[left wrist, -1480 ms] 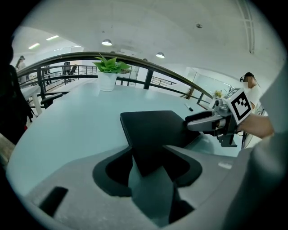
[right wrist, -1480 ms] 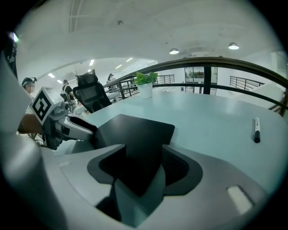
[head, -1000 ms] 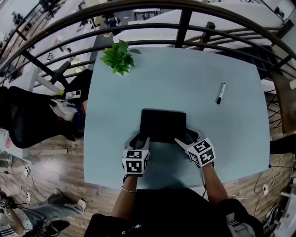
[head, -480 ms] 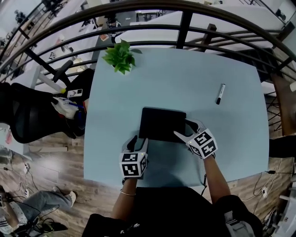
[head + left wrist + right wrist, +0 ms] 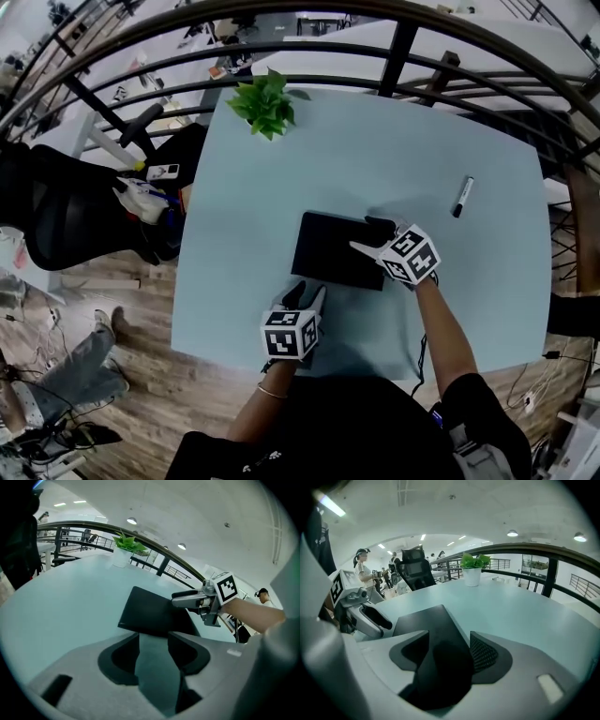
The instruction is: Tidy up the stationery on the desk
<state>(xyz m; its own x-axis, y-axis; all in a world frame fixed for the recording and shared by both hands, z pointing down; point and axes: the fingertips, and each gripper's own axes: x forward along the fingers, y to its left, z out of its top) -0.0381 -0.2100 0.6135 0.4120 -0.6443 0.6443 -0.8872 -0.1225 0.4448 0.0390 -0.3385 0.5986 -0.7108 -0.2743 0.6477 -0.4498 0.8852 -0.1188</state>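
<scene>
- Your left hand-held gripper (image 5: 307, 293) sits just off the black notebook's (image 5: 333, 248) near edge. Its jaws have just been opening, with only bare worktop (image 5: 375, 150) between them.
- Your right hand-held gripper (image 5: 368, 236) is spread over the notebook's right edge, not clamping it.
- The notebook lies flat mid-worktop, and a marker (image 5: 463, 196) lies well apart to its right.

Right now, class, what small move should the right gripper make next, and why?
Probably close the right gripper on the black notebook's right edge. That edge shows between its open jaws, and the notebook looks slightly skewed on the table, so a grip there would likely let it be squared up.
</scene>
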